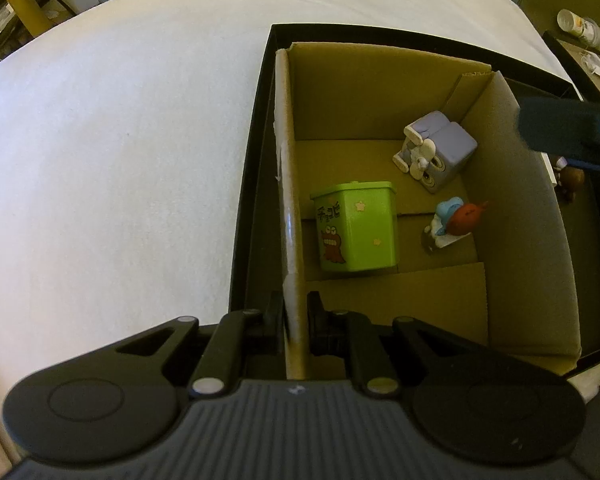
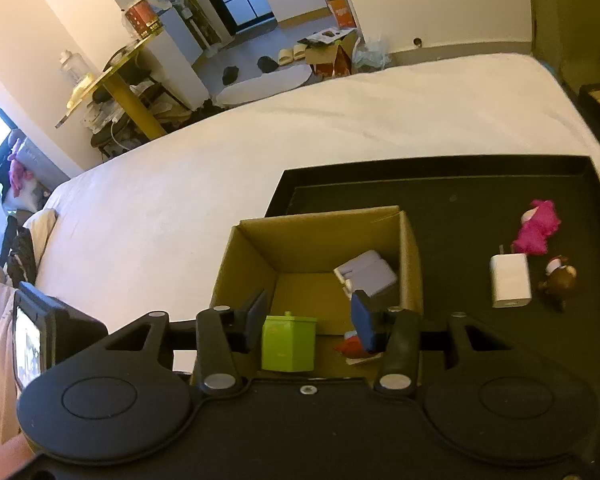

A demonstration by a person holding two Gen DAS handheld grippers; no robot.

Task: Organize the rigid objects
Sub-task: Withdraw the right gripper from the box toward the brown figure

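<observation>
The near left wall of the open brown cardboard box (image 1: 380, 208) is clamped by the left gripper (image 1: 294, 320), while the right gripper (image 2: 310, 314), jaws apart and empty, is held above the box, and the white rectangular charger block (image 2: 510, 282) is seen beyond to its right on the black tray (image 2: 460, 208), nearer the right hand.

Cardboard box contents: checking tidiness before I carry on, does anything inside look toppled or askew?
Yes. The lilac block-shaped toy lies tipped against the brown cardboard box's far corner, while the green lidded tin stands upright.
</observation>
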